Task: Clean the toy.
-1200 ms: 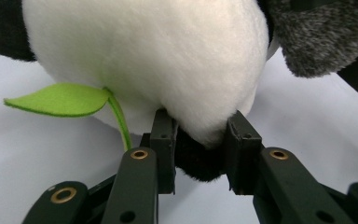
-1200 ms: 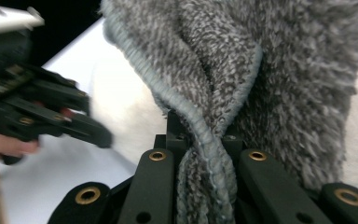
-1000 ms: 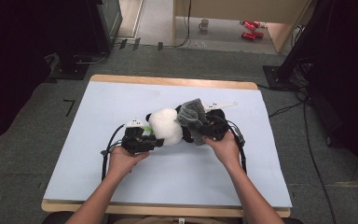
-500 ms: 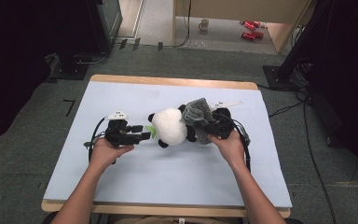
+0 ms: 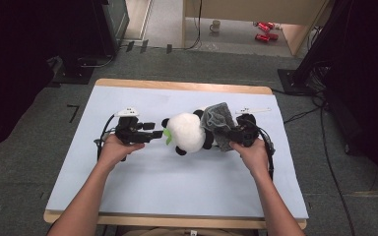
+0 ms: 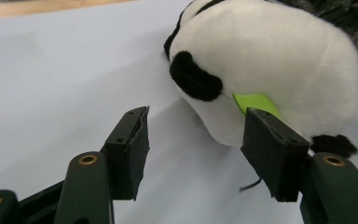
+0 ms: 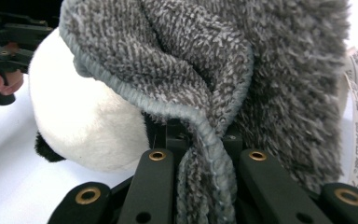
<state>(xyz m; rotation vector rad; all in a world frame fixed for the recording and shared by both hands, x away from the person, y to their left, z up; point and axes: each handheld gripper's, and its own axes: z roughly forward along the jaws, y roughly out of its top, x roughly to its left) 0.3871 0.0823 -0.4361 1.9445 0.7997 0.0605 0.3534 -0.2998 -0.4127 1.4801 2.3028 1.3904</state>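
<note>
- High view: panda plush point(image 5: 187, 132) lies on the pale blue table point(image 5: 152, 182), between the two grippers. Left gripper point(image 5: 158, 133) sits just off the toy's white head, its jaws apart and having just been opening, nothing pinched. Right gripper point(image 5: 229, 133) is at the toy's far end, clamped on a grey towel point(image 5: 217, 123) that drapes over the panda's back.
- Left gripper view: jaws stand at a middling width with bare table between them. The panda's head is just ahead of them and towards the right jaw, whose tip nearly meets a green patch point(image 6: 256, 101); a black ear point(image 6: 195, 81) lies further ahead.
- Right gripper view: jaws are closed tight on a bunched edge of the towel point(image 7: 205, 186), which rises ahead of them and wraps the white body point(image 7: 86, 121).
- Handling, as I judge it: the plush is light, soft and squashy, so it will deform rather than slip; an ear or limb gives the firmest pinch. The towel is limp, best held by its hemmed edge.
</note>
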